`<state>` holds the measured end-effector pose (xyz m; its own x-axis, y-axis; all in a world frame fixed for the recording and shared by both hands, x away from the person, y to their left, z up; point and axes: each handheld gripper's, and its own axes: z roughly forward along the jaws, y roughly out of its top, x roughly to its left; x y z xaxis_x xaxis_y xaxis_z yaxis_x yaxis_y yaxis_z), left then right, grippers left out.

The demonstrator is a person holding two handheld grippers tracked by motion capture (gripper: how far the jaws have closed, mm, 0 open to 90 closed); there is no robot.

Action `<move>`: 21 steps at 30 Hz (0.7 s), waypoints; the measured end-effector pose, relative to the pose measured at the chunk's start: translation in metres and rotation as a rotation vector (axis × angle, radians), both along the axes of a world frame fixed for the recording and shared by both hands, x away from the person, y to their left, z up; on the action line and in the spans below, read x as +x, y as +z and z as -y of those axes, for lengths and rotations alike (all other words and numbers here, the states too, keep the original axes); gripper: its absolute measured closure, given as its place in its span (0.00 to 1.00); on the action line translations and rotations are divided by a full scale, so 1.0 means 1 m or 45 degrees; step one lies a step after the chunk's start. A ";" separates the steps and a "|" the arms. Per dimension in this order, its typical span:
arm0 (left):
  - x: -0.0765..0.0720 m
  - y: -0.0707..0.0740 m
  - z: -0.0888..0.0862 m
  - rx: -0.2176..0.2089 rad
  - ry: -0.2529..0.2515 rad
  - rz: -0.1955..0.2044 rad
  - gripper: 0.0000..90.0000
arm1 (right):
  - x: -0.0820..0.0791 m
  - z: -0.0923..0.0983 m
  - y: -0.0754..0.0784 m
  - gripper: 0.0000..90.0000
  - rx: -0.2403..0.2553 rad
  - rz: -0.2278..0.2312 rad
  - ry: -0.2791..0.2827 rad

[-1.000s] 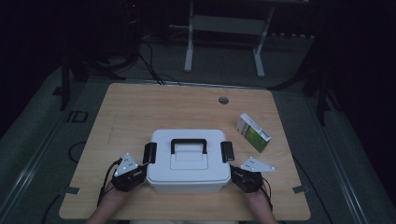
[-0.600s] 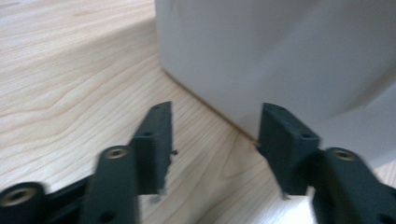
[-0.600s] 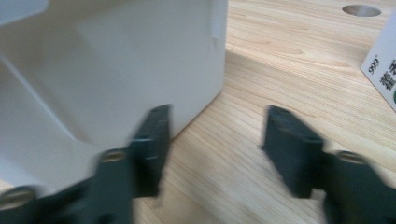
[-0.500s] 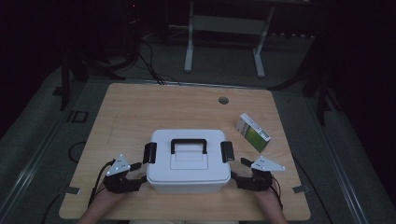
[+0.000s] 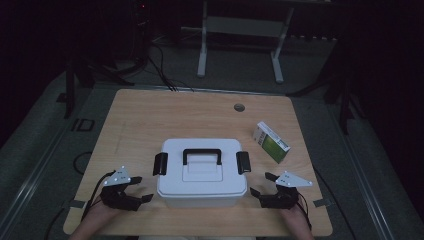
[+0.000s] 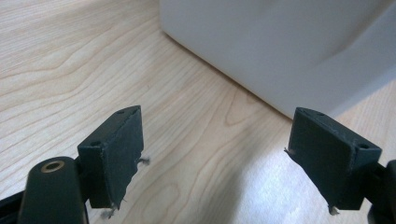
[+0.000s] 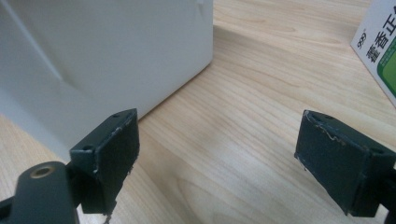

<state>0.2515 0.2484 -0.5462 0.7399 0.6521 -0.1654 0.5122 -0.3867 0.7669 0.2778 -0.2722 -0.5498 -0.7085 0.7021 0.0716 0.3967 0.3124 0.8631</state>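
From the high view we see a white box (image 5: 202, 172) with a black handle (image 5: 202, 154) and two black side latches sitting near the front edge of the worktop (image 5: 150, 115), its long axis running left to right between our hands. Our left tool (image 5: 136, 189) lies just off the box's left end and our right tool (image 5: 261, 186) just off its right end, each near but apart from the wall. Both tools have just been opening, and nothing sits between the jaws of either. A green and white carton (image 5: 271, 142) lies farther back on the right, closer to our right hand than to our left.

In the left gripper view, our left tool (image 6: 215, 154) stands spread wide over bare wood, and the box (image 6: 289, 46) rises ahead and to the right of the jaws, its lower corner clear of them.

In the right gripper view, our right tool (image 7: 219, 158) is likewise released and empty. The box (image 7: 102, 60) fills the space ahead and to the left, and the carton (image 7: 380, 51) shows at the far right edge.

We judge that the box lies inward from both tools, about equally near to each, so any coming move turns on closing in from both ends.
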 end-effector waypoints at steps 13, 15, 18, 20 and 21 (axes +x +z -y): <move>-0.001 0.024 -0.007 0.027 -0.034 0.009 0.24 | -0.001 0.003 -0.001 0.15 0.027 -0.013 0.013; 0.000 0.029 -0.007 0.020 -0.050 0.006 0.24 | -0.001 0.003 -0.001 0.15 0.025 -0.015 0.014; 0.001 0.040 -0.008 0.042 -0.059 0.024 0.24 | -0.001 0.003 -0.001 0.15 0.027 -0.015 0.015; 0.003 0.050 -0.007 0.047 -0.074 0.034 0.24 | -0.001 0.004 -0.001 0.15 0.033 -0.015 0.013; 0.003 0.050 -0.007 0.047 -0.074 0.034 0.24 | -0.001 0.004 -0.001 0.15 0.034 -0.013 0.015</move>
<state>0.2545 0.2554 -0.4966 0.7806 0.6130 -0.1218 0.4676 -0.4436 0.7645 0.2764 -0.2759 -0.5510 -0.7158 0.6915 0.0976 0.4022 0.2940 0.8671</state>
